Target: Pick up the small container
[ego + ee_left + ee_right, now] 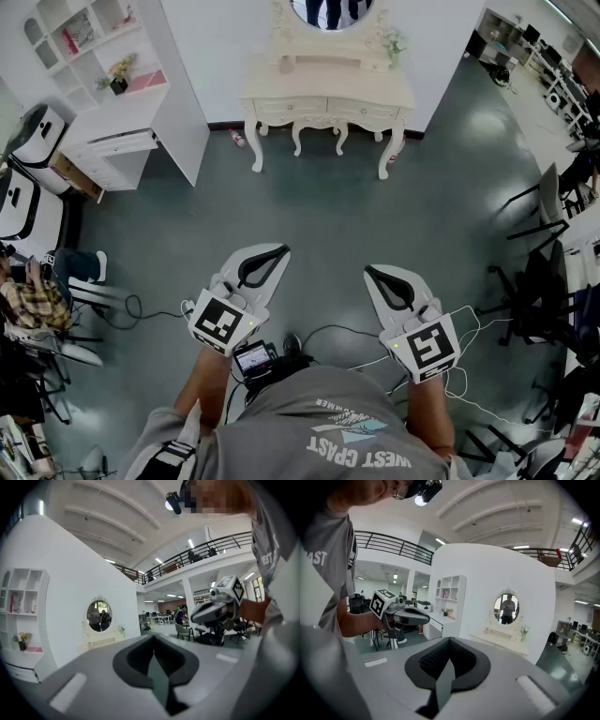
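Observation:
My left gripper [278, 251] and right gripper [369, 273] are held side by side above the grey floor, both pointing toward a cream dressing table [328, 94] some way ahead. Both are shut with nothing between the jaws. In the left gripper view the left gripper [153, 641] has its jaws closed together, and the right gripper [216, 612] shows off to the right. The right gripper view shows the right gripper [449, 643] closed too, with the left gripper [407, 614] to its left. Small items lie on the table top [286, 64]; I cannot make out a small container among them.
A white shelf unit with drawers [103, 84] stands at the back left. An oval mirror [328, 9] sits over the dressing table. Black chairs [534, 281] line the right side. A seated person [37, 300] is at the left. Cables [141, 309] trail on the floor.

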Available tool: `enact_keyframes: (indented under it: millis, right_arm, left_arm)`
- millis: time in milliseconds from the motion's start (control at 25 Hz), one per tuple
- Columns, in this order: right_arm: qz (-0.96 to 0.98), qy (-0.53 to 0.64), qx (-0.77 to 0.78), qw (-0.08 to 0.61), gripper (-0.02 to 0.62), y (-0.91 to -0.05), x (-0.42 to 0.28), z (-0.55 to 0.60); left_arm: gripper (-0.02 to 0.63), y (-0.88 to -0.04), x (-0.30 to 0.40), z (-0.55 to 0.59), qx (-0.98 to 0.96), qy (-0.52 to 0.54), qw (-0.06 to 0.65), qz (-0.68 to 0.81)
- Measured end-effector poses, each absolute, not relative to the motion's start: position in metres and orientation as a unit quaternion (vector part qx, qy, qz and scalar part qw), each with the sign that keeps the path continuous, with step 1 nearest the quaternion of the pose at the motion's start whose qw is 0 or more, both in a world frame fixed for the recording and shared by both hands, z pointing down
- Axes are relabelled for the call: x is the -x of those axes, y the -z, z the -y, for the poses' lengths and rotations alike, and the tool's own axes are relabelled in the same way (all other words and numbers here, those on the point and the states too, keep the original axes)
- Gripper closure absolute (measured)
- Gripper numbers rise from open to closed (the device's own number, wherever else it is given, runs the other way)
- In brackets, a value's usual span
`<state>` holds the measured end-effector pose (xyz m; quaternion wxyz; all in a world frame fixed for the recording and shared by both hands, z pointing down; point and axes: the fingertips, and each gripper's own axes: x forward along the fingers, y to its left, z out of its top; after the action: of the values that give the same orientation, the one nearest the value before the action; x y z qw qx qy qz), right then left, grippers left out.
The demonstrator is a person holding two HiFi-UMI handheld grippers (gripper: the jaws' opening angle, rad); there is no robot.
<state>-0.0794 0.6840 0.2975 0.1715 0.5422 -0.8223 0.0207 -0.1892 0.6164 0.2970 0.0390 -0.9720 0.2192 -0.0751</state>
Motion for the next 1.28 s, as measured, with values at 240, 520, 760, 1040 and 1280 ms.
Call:
enact_keyframes:
  millis: [240, 520, 760, 1040, 1280]
  right_arm:
    - [0.819, -0.017, -0.546, 0.177, 0.595, -0.295, 0.098, -0.655]
    - [0.818, -0.017, -0.545, 0.182, 0.595, -0.292, 0.126, -0.618]
    - [0.828, -0.016, -0.534, 0.172, 0.594, -0.286, 0.152, -0.592]
    - [0.834, -0.022, -0.53, 0.151, 0.594, -0.285, 0.155, -0.573]
    - [0.849, -0.025, -0.509, 0.141, 0.594, -0.289, 0.119, -0.544]
  left_arm:
    - [0.603, -0.296, 0.205, -0.59, 0.974, 0.067, 0.042, -0.211]
    - [0.603, -0.294, 0.234, -0.557, 0.974, 0.062, 0.057, -0.211]
    - [0.603, -0.293, 0.257, -0.544, 0.973, 0.058, 0.071, -0.213]
    - [0.603, -0.3, 0.272, -0.54, 0.968, 0.064, 0.062, -0.235]
    - [0.603, -0.308, 0.252, -0.528, 0.959, 0.083, 0.056, -0.266]
